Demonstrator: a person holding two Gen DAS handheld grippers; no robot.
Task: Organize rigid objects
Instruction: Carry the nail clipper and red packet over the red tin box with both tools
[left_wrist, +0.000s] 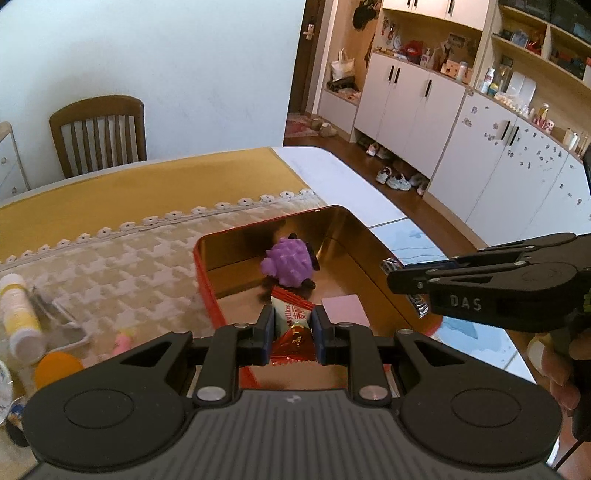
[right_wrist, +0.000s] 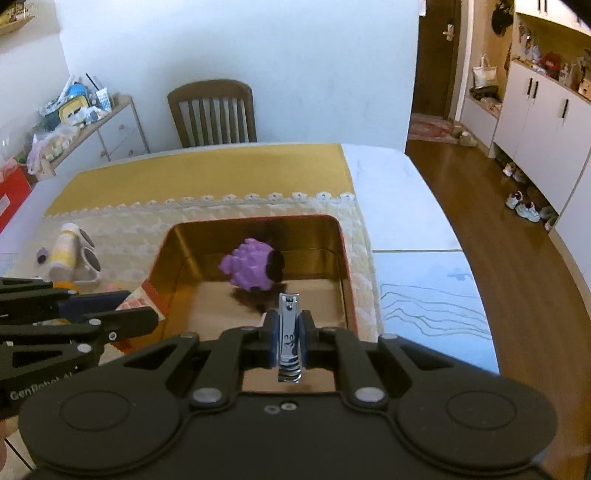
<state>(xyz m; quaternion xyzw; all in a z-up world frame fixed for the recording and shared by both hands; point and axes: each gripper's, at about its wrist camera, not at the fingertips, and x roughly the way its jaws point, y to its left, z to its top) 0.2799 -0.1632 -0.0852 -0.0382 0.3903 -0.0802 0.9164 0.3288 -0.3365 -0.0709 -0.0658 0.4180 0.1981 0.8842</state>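
Through the left wrist camera I see my left claw (left_wrist: 293, 332) clamped on a red-and-white candy packet (left_wrist: 293, 325), held over the near edge of the red tin (left_wrist: 207, 280) with its gold lining. Inside the tin, at 12 o'clock from the packet, lies a purple spiky toy (left_wrist: 290, 266), and a pink square (left_wrist: 345, 310) sits at 2 o'clock, just beside the claw. Only this view shows the pink square clearly. At 3 o'clock my right claw (left_wrist: 406, 288) comes in sideways, shiny metal showing between its fingers. At 9 o'clock a white-and-yellow tube (left_wrist: 20, 314) lies on the cloth, with an orange disc (left_wrist: 57, 365) near it.

Through the right wrist camera my right claw (right_wrist: 289, 328) is closed on a steel nail clipper (right_wrist: 289, 336), held lengthwise above the tin's (right_wrist: 345, 266) near side, with the purple toy (right_wrist: 251, 267) at 11 o'clock. My left claw (right_wrist: 122, 317) enters at 9 o'clock, its packet barely visible.

The worktop (right_wrist: 406, 177) is white, covered by a yellow cloth (right_wrist: 207, 173) and a cream woven mat with lace trim (right_wrist: 229, 201). A wooden chair (right_wrist: 212, 112) stands at 12 o'clock against a pale wall; white cupboards (right_wrist: 535, 110) and shoes (right_wrist: 524, 206) line the wooden floor at 2 o'clock.
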